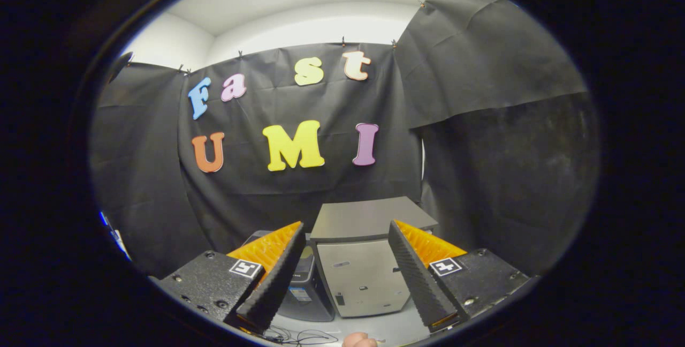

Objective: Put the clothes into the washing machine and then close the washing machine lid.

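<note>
The gripper point(345, 224) is held with its jaws spread wide apart and nothing between them. Beyond the jaws, seen through the gap, a grey box-shaped metal cabinet point(364, 261) with a flat top stands on the pale surface point(390, 328). Just left of the cabinet, touching or nearly so, sits a lower dark rounded machine point(307, 296), partly hidden by the left finger. Thin black cables point(299, 336) lie on the surface before that machine. The black cloth wall point(278, 197) hangs behind both.
</note>
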Available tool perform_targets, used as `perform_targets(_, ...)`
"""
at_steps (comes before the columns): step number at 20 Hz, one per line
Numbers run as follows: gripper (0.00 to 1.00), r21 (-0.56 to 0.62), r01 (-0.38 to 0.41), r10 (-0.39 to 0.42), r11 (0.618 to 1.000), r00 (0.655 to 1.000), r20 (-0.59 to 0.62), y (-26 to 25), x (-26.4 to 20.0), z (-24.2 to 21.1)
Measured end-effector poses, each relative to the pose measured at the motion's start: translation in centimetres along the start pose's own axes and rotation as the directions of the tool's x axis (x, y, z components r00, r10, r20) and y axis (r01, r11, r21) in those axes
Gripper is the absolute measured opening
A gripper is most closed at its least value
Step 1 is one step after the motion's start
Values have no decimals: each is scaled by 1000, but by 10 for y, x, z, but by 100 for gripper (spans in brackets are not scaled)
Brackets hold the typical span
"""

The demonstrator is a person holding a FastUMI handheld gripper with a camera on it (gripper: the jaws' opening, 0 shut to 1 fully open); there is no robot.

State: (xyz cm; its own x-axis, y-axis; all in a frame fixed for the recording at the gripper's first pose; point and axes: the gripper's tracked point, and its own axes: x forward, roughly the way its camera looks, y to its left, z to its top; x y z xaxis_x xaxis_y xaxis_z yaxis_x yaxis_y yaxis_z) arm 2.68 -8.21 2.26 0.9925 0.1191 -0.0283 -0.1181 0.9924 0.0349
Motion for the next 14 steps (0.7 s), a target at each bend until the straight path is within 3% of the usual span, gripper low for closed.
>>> perform_targets(14,99,-14,-9,9,1000,1000,-2,6,3,0)
